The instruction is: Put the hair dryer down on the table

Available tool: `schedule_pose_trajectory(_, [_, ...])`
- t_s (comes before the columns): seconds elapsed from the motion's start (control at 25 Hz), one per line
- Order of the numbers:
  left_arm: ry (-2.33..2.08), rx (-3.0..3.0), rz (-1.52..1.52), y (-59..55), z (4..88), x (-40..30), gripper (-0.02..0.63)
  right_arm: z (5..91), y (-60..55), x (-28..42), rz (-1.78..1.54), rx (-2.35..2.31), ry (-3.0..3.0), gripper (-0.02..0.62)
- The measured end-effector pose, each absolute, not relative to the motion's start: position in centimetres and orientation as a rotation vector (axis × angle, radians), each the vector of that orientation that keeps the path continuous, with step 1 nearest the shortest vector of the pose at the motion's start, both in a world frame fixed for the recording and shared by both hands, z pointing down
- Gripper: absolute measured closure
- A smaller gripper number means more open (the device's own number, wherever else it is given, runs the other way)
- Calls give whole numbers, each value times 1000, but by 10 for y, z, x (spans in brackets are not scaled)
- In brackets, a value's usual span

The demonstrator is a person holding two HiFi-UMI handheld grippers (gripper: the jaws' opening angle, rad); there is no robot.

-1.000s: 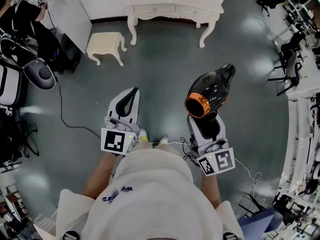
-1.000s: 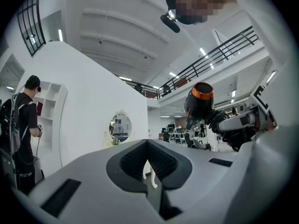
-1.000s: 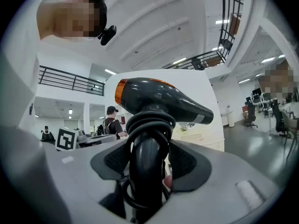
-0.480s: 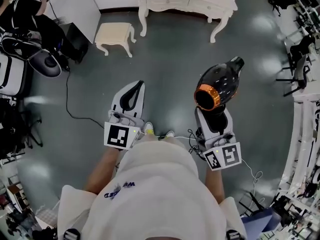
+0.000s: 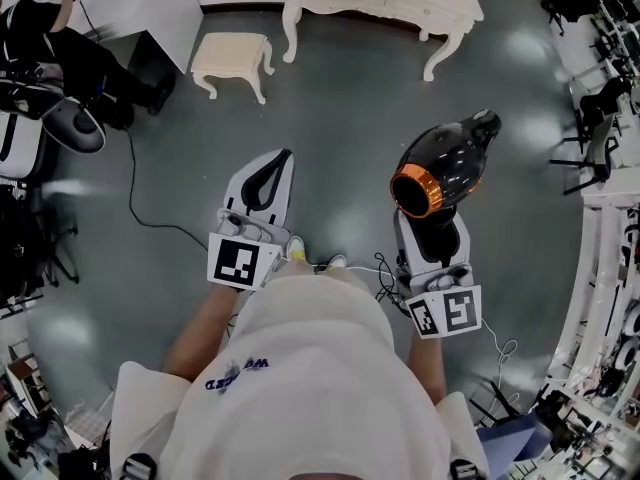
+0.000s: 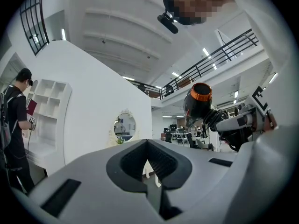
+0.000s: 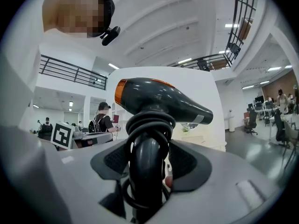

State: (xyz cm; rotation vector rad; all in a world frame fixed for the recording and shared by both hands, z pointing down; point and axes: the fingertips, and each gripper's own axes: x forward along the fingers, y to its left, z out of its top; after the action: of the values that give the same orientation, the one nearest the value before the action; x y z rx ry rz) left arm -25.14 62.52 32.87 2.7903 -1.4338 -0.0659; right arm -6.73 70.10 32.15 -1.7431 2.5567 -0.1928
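A black hair dryer (image 5: pixel 445 168) with an orange rear ring is held over the grey floor, its nozzle pointing up-right in the head view. My right gripper (image 5: pixel 432 220) is shut on its handle (image 7: pixel 145 164), which has the cord coiled round it. The dryer's body (image 7: pixel 159 99) stands above the jaws in the right gripper view. My left gripper (image 5: pixel 268 171) is shut with nothing in it, its pads (image 6: pixel 161 160) meeting at the tips. It also sees the dryer (image 6: pixel 198 104) off to its right. The white dressing table (image 5: pixel 350 3) stands well ahead, at the top edge of the head view.
A cream stool (image 5: pixel 232 53) stands left of the table. A black cable (image 5: pixel 140 218) trails over the floor on the left. A person in black (image 5: pixel 40 38) stands by equipment at top left. Chairs and desks (image 5: pixel 600 118) line the right side.
Both grippers have drifted slightly right and forward over the floor, the dryer staying gripped. The stool and table have shifted up and right in the head view.
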Motion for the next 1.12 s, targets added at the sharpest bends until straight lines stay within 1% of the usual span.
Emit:
schedule_pose_trajectory(0.16, [-1445,2799,-56,620,330,-260,598,328,694,-70,-247,-1740,2533,328])
schedule_pose_trajectory(0.44, [-1401,2801,-103,612,327,-279,598,324,685,-87,-233,-1770,2496,330])
schedule_pose_trajectory(0.72, [-1391,2780,-69,607,344,-298,598,334,679,-93,-270,-1829,2464,328])
schedule_pose_trajectory(0.88, [-1384,2783,-63,594,346,-297,598,335,667,-91,-265,-1846,2455,328])
schedule_pose_trajectory(1.12, [-1368,2801,-47,569,350,-278,598,341,640,-76,-247,-1859,2460,328])
